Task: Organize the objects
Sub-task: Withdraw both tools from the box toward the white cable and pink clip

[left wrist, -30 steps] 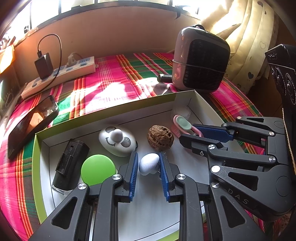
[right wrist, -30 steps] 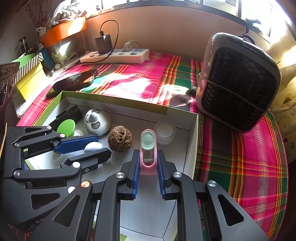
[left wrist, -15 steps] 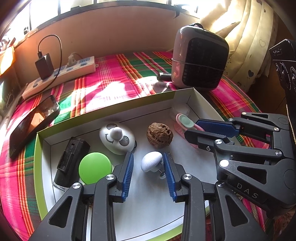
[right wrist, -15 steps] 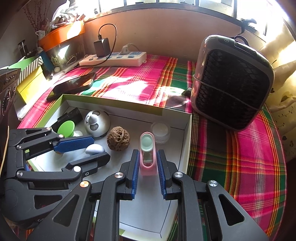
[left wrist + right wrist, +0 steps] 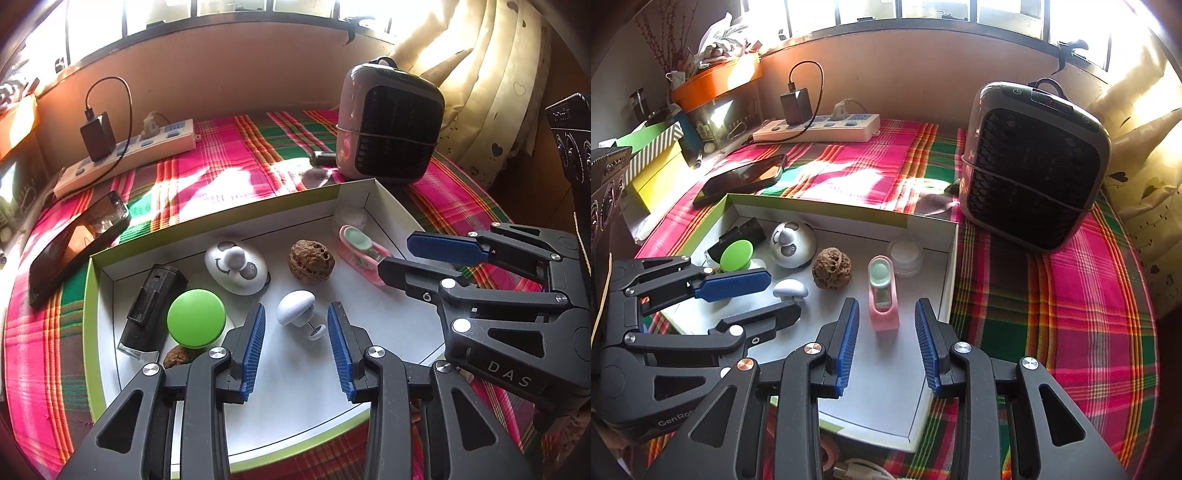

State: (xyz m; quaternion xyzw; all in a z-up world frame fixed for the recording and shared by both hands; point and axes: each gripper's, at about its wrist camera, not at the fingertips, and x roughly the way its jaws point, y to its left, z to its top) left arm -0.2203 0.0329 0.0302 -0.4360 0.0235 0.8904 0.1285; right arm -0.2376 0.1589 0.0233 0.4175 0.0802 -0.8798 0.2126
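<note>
Left wrist view: your left gripper [image 5: 297, 332] has just been opening, and its blue pads now stand apart with the white mushroom [image 5: 295, 307] lying loose between them on the box [image 5: 88, 295] floor, touching neither pad. Toward the box's left edge sit the green cap [image 5: 195, 318] and, touching it on the far side, the black case [image 5: 153, 302]. A brown lump [image 5: 177, 356] peeks out under the cap's near side. The panda egg [image 5: 236, 266] lies near the far wall, left of middle, with the walnut [image 5: 311, 262] beside it at the middle. In the far right corner rests a clear jar [image 5: 350, 219].

In the right wrist view, your right gripper [image 5: 886, 345] has also just been opening; its jaws stand moderately parted on either side of the pink clip [image 5: 883, 295], which lies flat on the box floor near the right wall, clear of both pads.

The box sits on the plaid cloth [image 5: 1052, 295]. Behind it on the cloth are the phone [image 5: 742, 178] off the far left corner, the power strip [image 5: 816, 128] with a charger [image 5: 796, 107] along the back edge, and the heater [image 5: 1030, 166] off the far right corner.
</note>
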